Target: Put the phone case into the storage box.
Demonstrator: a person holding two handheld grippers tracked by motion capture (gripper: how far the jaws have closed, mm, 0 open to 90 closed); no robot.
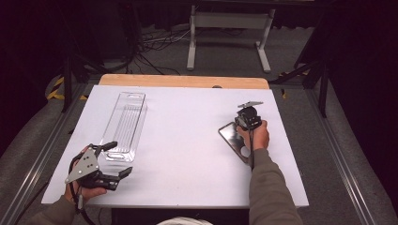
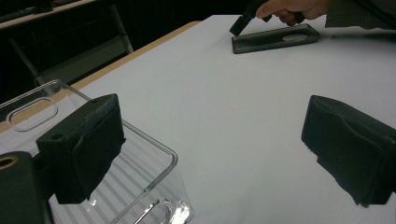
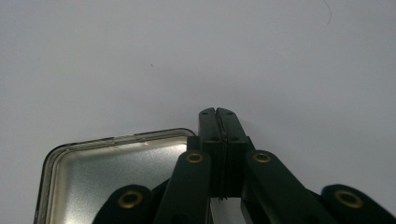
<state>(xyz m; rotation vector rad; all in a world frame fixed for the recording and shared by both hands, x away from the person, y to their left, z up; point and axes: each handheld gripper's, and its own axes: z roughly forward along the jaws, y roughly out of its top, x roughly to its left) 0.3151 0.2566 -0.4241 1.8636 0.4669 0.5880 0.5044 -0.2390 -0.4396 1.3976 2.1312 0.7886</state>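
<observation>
A shallow dark metal tin (image 1: 232, 138) with a shiny inside lies open side up right of centre on the white table (image 1: 187, 140). My right gripper (image 1: 244, 123) stands over the tin's far end, held by a hand. In the right gripper view its jaws (image 3: 218, 114) are pressed together with nothing seen between them, just past the tin's (image 3: 107, 172) far corner. My left gripper (image 1: 120, 158) rests at the front left, open wide. A long clear plastic tray (image 1: 126, 122) lies beside it, its near end just under one pad (image 2: 88, 140).
The table's wooden far edge (image 1: 183, 80) borders a dark floor with cables and a white frame stand (image 1: 230, 28). In the left gripper view the tin (image 2: 275, 39) and the right gripper (image 2: 240, 25) sit far across bare white tabletop.
</observation>
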